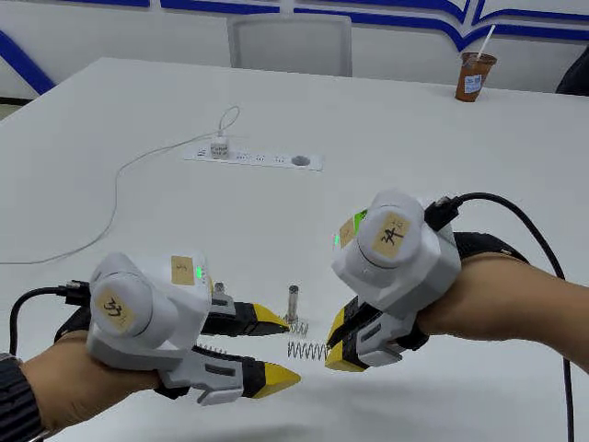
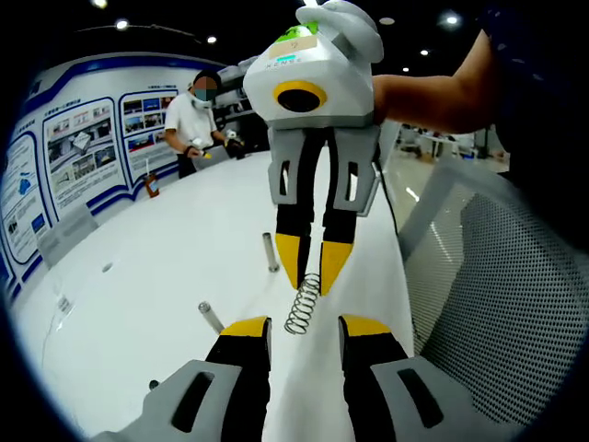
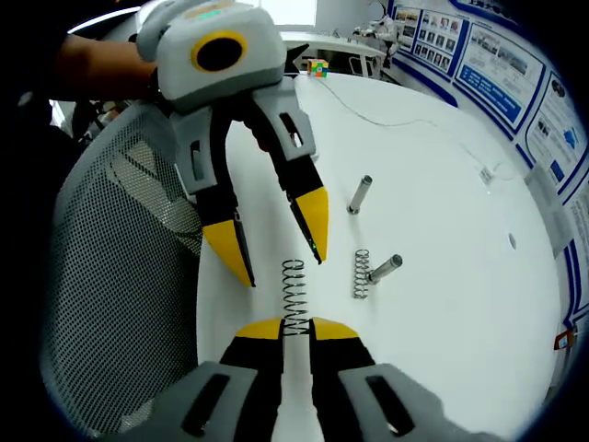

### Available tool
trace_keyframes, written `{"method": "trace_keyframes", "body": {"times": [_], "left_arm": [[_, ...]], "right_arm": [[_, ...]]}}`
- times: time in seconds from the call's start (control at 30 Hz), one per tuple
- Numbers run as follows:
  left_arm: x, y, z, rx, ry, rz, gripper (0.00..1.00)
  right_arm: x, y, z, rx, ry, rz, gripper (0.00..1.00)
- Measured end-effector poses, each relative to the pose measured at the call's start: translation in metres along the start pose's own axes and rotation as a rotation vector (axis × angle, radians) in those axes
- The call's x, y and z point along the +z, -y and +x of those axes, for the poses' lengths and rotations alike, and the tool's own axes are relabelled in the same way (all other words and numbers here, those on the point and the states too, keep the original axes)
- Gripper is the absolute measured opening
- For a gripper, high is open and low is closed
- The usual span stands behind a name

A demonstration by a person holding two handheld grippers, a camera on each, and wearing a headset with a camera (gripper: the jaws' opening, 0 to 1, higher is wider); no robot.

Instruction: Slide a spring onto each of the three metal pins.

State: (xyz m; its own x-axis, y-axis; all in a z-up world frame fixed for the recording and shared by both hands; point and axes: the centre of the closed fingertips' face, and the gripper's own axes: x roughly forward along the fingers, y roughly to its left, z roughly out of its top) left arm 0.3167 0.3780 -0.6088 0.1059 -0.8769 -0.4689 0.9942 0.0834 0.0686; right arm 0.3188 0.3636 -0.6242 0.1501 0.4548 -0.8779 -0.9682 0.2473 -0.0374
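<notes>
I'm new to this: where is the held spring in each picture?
Head view: spring, low centre, just left of the right gripper.
Left gripper view: centre, below the right gripper's tips.
Right gripper view: low centre, rising from its own jaws.
Shared landmark: the right gripper, clamped on its end.

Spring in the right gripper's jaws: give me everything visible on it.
The thin silver wire coil spring is open-wound, straight, and looks undeformed. The right gripper pinches one end between its shut yellow-tipped jaws; the rest sticks straight out along them. Its free end reaches the gap between the open jaws of the left gripper, which do not visibly touch it. It lies roughly level, low over the white table; contact there is unclear.
</notes>
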Motion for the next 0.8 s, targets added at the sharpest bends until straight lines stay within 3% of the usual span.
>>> {"method": "trace_keyframes", "body": {"times": [0.6, 0.8], "left_arm": [[-0.007, 0.006, 0.007, -0.011, -0.043, 0.068, 0.13], [-0.009, 0.005, 0.007, -0.009, -0.051, 0.069, 0.13]], "right_arm": [[0.006, -0.011, 0.0, 0.021, 0.0, -0.037, 0.11], [0.012, -0.012, -0.004, 0.015, 0.013, -0.042, 0.11]]}}
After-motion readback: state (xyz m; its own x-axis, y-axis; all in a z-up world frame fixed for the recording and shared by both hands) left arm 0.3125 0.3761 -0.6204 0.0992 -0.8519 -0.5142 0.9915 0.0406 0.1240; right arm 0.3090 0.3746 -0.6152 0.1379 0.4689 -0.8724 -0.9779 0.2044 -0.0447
